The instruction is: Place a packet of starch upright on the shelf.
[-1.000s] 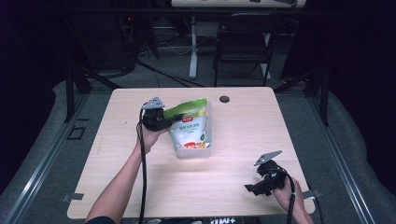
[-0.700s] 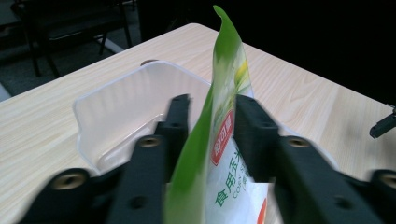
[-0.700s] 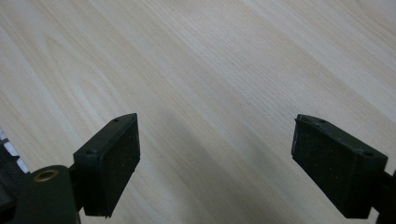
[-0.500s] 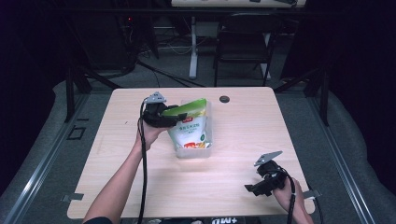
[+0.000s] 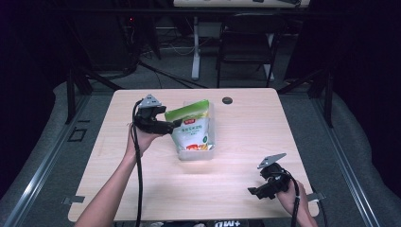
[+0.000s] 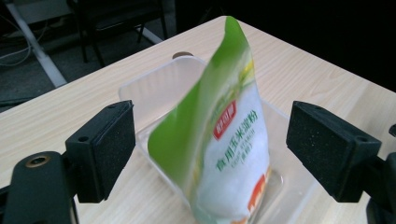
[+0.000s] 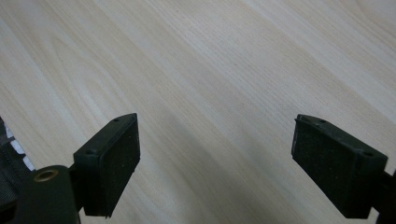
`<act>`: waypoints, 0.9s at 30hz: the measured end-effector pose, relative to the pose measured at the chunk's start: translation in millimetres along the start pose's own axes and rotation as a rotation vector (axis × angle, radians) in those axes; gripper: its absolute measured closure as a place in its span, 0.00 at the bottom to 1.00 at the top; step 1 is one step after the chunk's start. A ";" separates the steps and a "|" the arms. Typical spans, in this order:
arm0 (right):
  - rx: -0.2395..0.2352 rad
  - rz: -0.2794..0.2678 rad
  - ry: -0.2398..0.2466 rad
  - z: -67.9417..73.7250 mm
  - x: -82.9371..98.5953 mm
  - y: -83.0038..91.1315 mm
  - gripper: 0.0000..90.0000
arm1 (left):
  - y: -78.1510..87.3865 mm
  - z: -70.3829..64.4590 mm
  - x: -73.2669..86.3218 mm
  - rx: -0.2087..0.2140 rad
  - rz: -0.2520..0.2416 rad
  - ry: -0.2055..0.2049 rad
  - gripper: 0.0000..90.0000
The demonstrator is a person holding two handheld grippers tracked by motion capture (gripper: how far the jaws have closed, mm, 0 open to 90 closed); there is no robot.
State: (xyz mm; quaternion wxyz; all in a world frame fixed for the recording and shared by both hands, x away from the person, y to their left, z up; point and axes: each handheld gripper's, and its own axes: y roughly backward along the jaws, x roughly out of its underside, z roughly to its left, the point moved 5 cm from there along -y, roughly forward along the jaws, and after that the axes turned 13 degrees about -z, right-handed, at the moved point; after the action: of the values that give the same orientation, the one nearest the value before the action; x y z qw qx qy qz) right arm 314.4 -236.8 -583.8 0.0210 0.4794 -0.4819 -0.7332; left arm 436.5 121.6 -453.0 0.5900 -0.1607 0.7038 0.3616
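A green and white pouch (image 5: 191,128) stands tilted in a clear plastic container (image 5: 197,154) at the middle of the table. My left gripper (image 5: 173,125) is just left of the pouch's upper part, held in a hand. In the left gripper view the pouch (image 6: 224,140) rises between my open jaws, with a gap on both sides, and the container's wall (image 6: 149,88) shows behind it. My right gripper (image 5: 254,191) hovers open near the table's front right corner. The right gripper (image 7: 215,163) view has bare wood under its jaws and nothing between them.
A small dark round cap (image 5: 227,100) sits in the tabletop behind the container. A black chair (image 5: 246,42) and desk legs stand beyond the far edge. The table's front edge (image 5: 189,218) is close to the right hand.
My left gripper has shifted slightly beside the pouch's top. The pouch and container stay in place, and the right gripper has not moved.
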 end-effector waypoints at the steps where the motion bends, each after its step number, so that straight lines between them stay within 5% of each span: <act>1: 0.001 0.001 0.001 -0.2 0.2 0.3 0.16 | 3.4 -0.9 1.1 -0.001 0.001 -0.002 0.17; 8: 0.000 0.003 0.004 -0.1 0.2 -0.1 0.16 | 34.0 -5.0 7.5 0.003 0.019 0.037 0.13; 15: 0.003 0.008 0.004 0.1 0.9 -0.7 0.16 | 59.2 -11.9 14.3 -0.005 0.038 0.033 0.12; 27: 0.007 0.007 0.001 -1.4 1.3 1.2 0.16 | 94.2 -14.8 54.6 -0.040 0.132 0.054 0.10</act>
State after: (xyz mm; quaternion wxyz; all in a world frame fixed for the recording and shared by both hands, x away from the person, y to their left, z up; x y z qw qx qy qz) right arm 314.2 -239.1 -583.9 0.0222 0.4779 -0.4862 -0.7313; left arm 350.7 187.0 -474.0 0.5424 -0.1353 0.7212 0.4091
